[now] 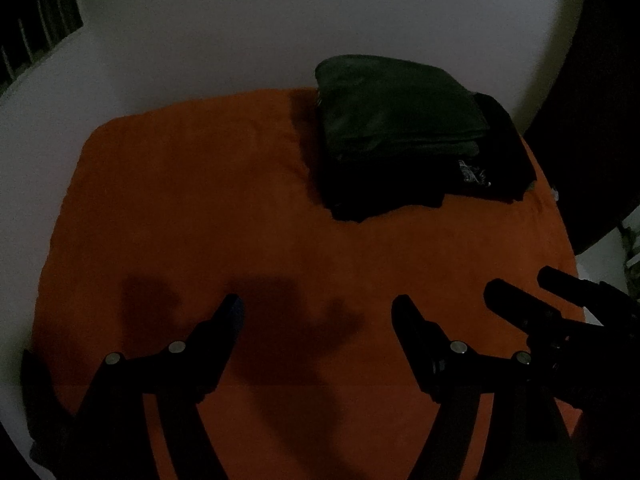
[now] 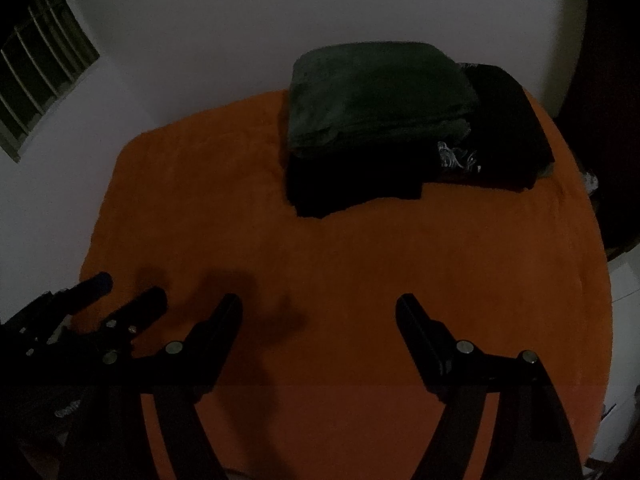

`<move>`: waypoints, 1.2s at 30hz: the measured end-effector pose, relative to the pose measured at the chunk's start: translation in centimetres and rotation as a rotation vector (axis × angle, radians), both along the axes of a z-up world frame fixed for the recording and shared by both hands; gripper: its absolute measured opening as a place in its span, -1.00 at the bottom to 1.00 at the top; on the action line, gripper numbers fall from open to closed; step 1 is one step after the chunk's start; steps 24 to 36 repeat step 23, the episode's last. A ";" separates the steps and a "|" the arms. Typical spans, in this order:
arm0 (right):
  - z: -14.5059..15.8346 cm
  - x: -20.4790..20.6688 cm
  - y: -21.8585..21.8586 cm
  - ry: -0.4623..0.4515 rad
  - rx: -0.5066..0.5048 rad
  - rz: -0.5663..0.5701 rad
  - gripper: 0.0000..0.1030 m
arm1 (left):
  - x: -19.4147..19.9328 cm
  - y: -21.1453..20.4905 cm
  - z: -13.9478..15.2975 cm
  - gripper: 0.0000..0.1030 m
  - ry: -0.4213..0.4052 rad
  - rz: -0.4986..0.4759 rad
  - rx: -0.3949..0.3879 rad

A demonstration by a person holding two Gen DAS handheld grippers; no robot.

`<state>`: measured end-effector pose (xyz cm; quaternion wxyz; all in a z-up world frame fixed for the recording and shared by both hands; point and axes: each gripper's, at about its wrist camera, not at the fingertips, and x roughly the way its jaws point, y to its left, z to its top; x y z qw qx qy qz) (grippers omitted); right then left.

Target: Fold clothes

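Observation:
A stack of folded clothes (image 1: 408, 136) (image 2: 392, 128) lies at the far right of an orange cloth-covered surface (image 1: 200, 208) (image 2: 200, 208). A dark green garment (image 1: 396, 100) (image 2: 372, 92) is on top, with black garments (image 1: 500, 144) (image 2: 504, 120) under and beside it, one with a white print. My left gripper (image 1: 318, 308) hangs open over the near part of the orange cloth, nothing between its fingers. My right gripper (image 2: 320, 306) is open and empty too, beside it. Each gripper shows at the other's side: the right gripper (image 1: 520, 286) and the left gripper (image 2: 128, 286).
A white wall (image 1: 280, 20) rises behind the orange surface. A barred window (image 2: 36, 64) is at the upper left. Dark furniture (image 1: 600, 100) stands at the right edge. The scene is dim, and the grippers cast shadows on the cloth.

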<state>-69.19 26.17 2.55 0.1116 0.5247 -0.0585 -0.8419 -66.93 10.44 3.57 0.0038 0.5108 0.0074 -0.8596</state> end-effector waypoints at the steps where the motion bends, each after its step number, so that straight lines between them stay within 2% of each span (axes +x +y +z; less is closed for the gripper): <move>1: 0.0 -0.1 0.0 -0.002 -0.002 0.004 0.52 | -0.2 -0.1 0.0 0.49 0.002 0.004 0.004; 36: -1.1 -0.9 -0.4 -0.014 0.014 -0.001 0.52 | -1.0 0.5 -1.1 0.49 0.005 -0.015 0.001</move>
